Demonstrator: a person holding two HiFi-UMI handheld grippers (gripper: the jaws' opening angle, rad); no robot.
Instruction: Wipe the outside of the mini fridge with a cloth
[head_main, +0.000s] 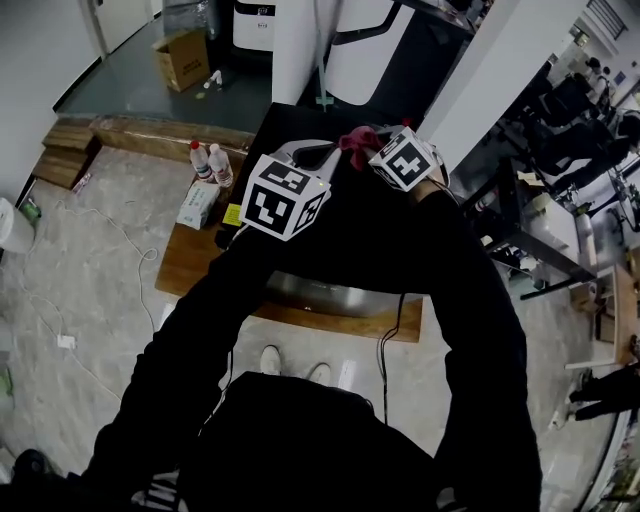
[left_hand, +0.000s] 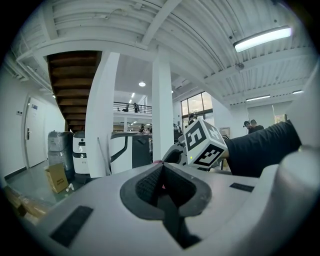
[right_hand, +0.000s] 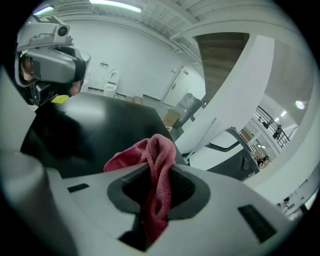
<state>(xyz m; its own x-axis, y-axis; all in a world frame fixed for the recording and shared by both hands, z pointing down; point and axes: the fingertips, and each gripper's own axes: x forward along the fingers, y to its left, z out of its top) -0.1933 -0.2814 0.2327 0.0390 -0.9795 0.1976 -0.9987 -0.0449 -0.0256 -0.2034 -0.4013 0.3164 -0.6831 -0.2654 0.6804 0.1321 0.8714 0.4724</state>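
Between the right gripper's (right_hand: 159, 152) jaws sits a red cloth (right_hand: 156, 170), pinched through its middle. One bunched end stands out ahead of the jaw tips and the other trails back toward the gripper's body. It looks light, soft and limp, so it should fold flat under pressure. The loose end ahead of the tips is likely the part that does the wiping, and the mid-cloth hold seems sound.

Just beyond the tips lies the black top of the mini fridge (right_hand: 115, 120); whether the cloth touches it, I cannot tell.

Seen from the head view, both grippers reach forward side by side over the fridge top. The left gripper (left_hand: 161, 167) hovers just beside the right, its jaws pressed together on nothing.
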